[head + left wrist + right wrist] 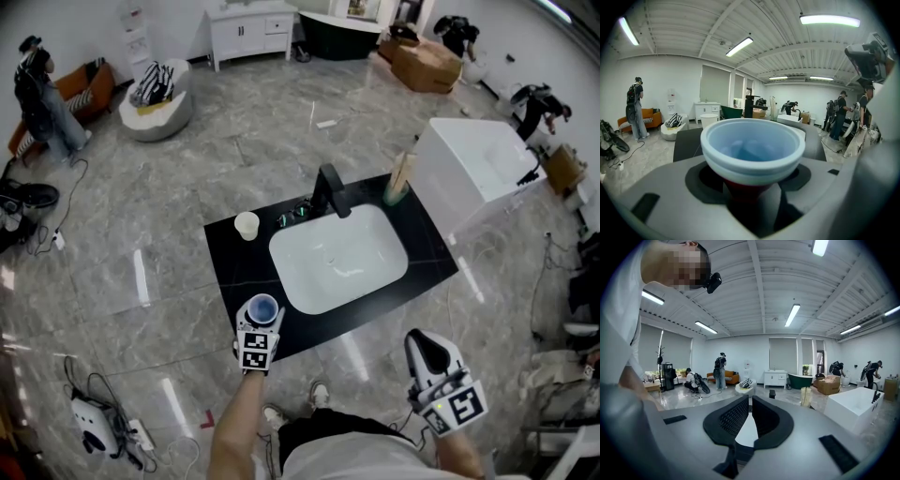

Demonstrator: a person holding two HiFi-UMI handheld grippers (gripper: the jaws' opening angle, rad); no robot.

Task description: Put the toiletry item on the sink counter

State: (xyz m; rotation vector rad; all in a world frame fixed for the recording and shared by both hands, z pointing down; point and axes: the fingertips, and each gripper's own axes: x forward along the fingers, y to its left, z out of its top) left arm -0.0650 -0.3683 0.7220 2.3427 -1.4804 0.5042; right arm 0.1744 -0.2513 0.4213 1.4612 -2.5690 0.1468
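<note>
A light blue cup (262, 307) with a dark red lower part sits between the jaws of my left gripper (262, 318), which is shut on it. It is held upright over the near left part of the black sink counter (234, 272). In the left gripper view the blue cup (752, 145) fills the middle, open side up, and my left gripper (752, 190) clamps its red base. My right gripper (427, 349) hangs off the counter at the lower right, its black jaws together and empty. In the right gripper view my right gripper (749, 416) shows only a thin slit between the pads.
The counter holds a white basin (337, 258), a black faucet (328, 190), a small white cup (247, 225) at back left and a green holder with wooden sticks (398, 183) at back right. A white tub (478, 169) stands to the right. Cables and a white device (94, 427) lie on the floor.
</note>
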